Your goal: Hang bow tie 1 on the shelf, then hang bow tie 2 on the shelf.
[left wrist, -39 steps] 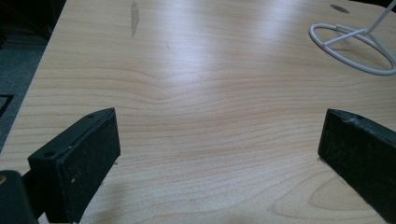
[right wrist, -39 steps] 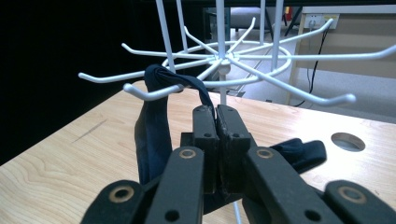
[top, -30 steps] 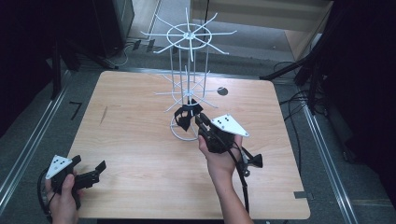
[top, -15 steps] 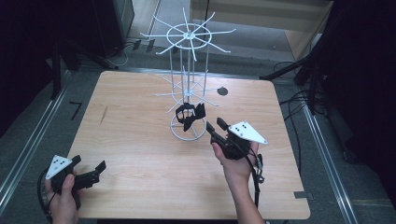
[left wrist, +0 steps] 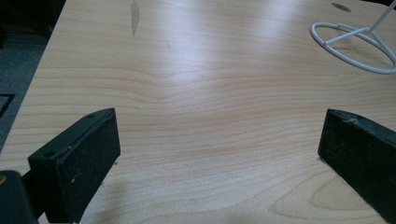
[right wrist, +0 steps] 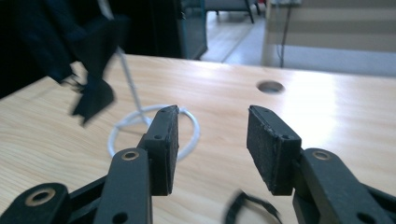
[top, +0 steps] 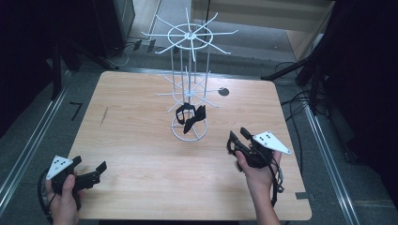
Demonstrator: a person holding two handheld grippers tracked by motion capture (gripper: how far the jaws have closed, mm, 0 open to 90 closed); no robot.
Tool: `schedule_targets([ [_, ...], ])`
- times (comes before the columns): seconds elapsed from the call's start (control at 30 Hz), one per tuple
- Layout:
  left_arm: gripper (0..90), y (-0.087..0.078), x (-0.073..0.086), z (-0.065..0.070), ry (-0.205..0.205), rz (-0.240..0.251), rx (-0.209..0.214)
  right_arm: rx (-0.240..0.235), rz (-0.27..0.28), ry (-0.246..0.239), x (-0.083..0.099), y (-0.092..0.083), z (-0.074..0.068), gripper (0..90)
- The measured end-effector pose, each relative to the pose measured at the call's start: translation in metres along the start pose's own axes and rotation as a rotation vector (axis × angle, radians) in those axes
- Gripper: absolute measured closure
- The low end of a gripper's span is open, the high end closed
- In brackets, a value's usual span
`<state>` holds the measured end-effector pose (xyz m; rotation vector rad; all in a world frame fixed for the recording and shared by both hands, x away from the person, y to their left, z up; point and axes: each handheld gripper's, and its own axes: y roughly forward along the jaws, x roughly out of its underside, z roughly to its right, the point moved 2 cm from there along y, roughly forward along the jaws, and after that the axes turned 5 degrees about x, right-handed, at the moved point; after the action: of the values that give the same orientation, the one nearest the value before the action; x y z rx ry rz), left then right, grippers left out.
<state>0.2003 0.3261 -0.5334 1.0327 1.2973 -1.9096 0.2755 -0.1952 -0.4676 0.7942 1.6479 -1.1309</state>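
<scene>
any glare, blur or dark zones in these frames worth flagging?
High view: room around the table near black. Left gripper view: soft glare on the wood, jaws sharp. Right gripper view: black item hanging on the white rack is blurred; bright background washes out the far tabletop.

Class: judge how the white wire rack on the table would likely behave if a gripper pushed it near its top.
The white wire rack looks tall and thin over a small ring base, so it would probably tip rather than slide. Its thin wire suggests it is light. The black item hanging on it would likely swing.
</scene>
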Motion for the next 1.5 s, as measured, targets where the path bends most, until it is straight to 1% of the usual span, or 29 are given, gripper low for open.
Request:
schedule_targets([
  [0.03, 0.0, 0.000, 0.000, 0.000, -0.001, 0.002, -0.002, 0.016, -0.016, 0.010, 0.008, -0.002, 0.010, 54.3],
  [0.07, 0.0, 0.000, 0.000, 0.000, -0.001, 0.002, -0.002, 0.016, -0.016, 0.010, 0.008, -0.002, 0.010, 54.3],
  [0.1, 0.0, 0.000, 0.000, 0.000, -0.004, 0.009, -0.004, 0.031, -0.027, 0.013, 0.016, -0.004, 0.019, 53.3],
  [0.13, 0.0, 0.000, 0.000, 0.000, -0.004, 0.009, -0.004, 0.031, -0.027, 0.013, 0.016, -0.004, 0.019, 53.3],
  [0.17, 0.0, 0.000, 0.000, 0.000, -0.002, 0.008, -0.003, 0.040, -0.035, 0.027, 0.023, -0.006, 0.027, 52.2],
  [0.23, 0.0, 0.000, 0.000, 0.000, -0.003, 0.003, -0.001, 0.052, -0.045, 0.038, 0.028, -0.008, 0.035, 51.3],
  [0.27, 0.0, 0.000, 0.000, 0.000, -0.003, 0.003, -0.001, 0.052, -0.045, 0.038, 0.028, -0.008, 0.035, 51.3],
  [0.3, 0.0, 0.000, 0.000, 0.000, -0.001, 0.001, -0.002, 0.056, -0.057, 0.050, 0.032, -0.009, 0.041, 50.1],
  [0.37, 0.0, 0.000, 0.000, 0.001, 0.001, -0.001, -0.003, 0.059, -0.065, 0.050, 0.035, -0.009, 0.043, 49.7],
  [0.43, 0.0, 0.000, 0.000, 0.001, 0.000, 0.006, -0.003, 0.059, -0.094, 0.054, 0.044, -0.007, 0.048, 48.5],
  [0.57, 0.0, 0.000, 0.000, 0.000, -0.003, 0.007, 0.000, 0.069, -0.112, 0.068, 0.050, -0.006, 0.052, 46.2],
  [0.63, 0.0, 0.000, 0.000, 0.001, 0.003, -0.003, -0.002, 0.081, -0.125, 0.103, 0.055, -0.006, 0.057, 43.4],
  [0.67, 0.0, 0.000, 0.000, 0.001, 0.003, -0.004, -0.003, 0.081, -0.125, 0.103, 0.055, -0.006, 0.057, 43.4],
  [0.7, 0.0, 0.001, 0.000, 0.001, 0.003, -0.005, -0.003, 0.081, -0.134, 0.119, 0.057, -0.005, 0.059, 42.0],
  [0.73, 0.0, 0.001, 0.000, 0.001, 0.003, -0.005, -0.003, 0.079, -0.146, 0.137, 0.058, -0.005, 0.062, 40.7],
  [0.77, 0.0, 0.001, 0.000, 0.001, 0.003, -0.005, -0.004, 0.095, -0.171, 0.168, 0.062, -0.006, 0.069, 39.5],
  [0.8, 0.0, 0.001, 0.000, 0.001, 0.003, -0.005, -0.004, 0.095, -0.171, 0.168, 0.062, -0.006, 0.069, 39.5],
  [0.83, 0.0, 0.001, 0.000, 0.001, 0.003, -0.005, -0.003, 0.105, -0.185, 0.203, 0.065, -0.006, 0.076, 39.2],
  [0.93, 0.0, 0.001, 0.000, 0.001, 0.003, -0.004, -0.003, 0.108, -0.197, 0.218, 0.069, -0.006, 0.079, 39.7],
  [1.03, 0.0, 0.001, 0.000, 0.001, 0.007, -0.005, -0.003, 0.124, -0.225, 0.196, 0.073, -0.003, 0.079, 44.2],
  [1.13, 0.0, 0.001, 0.000, 0.001, 0.004, -0.002, -0.004, 0.128, -0.233, 0.188, 0.076, 0.001, 0.079, 48.2],
  [1.17, 0.0, 0.001, 0.000, 0.001, 0.004, -0.001, -0.004, 0.119, -0.246, 0.167, 0.079, 0.004, 0.078, 55.4],
  [1.2, 0.0, 0.001, 0.000, 0.001, 0.004, -0.001, -0.004, 0.119, -0.246, 0.167, 0.079, 0.004, 0.078, 55.4],
  [1.27, 0.0, 0.001, 0.000, 0.001, 0.007, -0.002, -0.002, 0.102, -0.272, 0.133, 0.082, 0.008, 0.075, 57.4],
  [1.3, 0.0, 0.001, 0.000, 0.001, 0.007, -0.003, -0.002, 0.119, -0.296, 0.100, 0.085, 0.011, 0.073, 59.6],
  [1.33, 0.0, 0.001, 0.000, 0.001, 0.007, -0.003, -0.002, 0.119, -0.296, 0.100, 0.085, 0.011, 0.073, 59.6],
  [1.37, 0.0, 0.001, 0.000, 0.001, 0.007, -0.004, -0.002, 0.132, -0.331, 0.078, 0.087, 0.014, 0.071, 61.9],
  [1.43, 0.0, 0.001, 0.000, 0.001, 0.007, -0.004, -0.002, 0.142, -0.341, 0.071, 0.087, 0.015, 0.070, 63.0],
  [1.5, 0.0, 0.001, 0.000, 0.001, 0.007, -0.004, -0.002, 0.157, -0.348, 0.036, 0.087, 0.015, 0.067, 71.2],
])
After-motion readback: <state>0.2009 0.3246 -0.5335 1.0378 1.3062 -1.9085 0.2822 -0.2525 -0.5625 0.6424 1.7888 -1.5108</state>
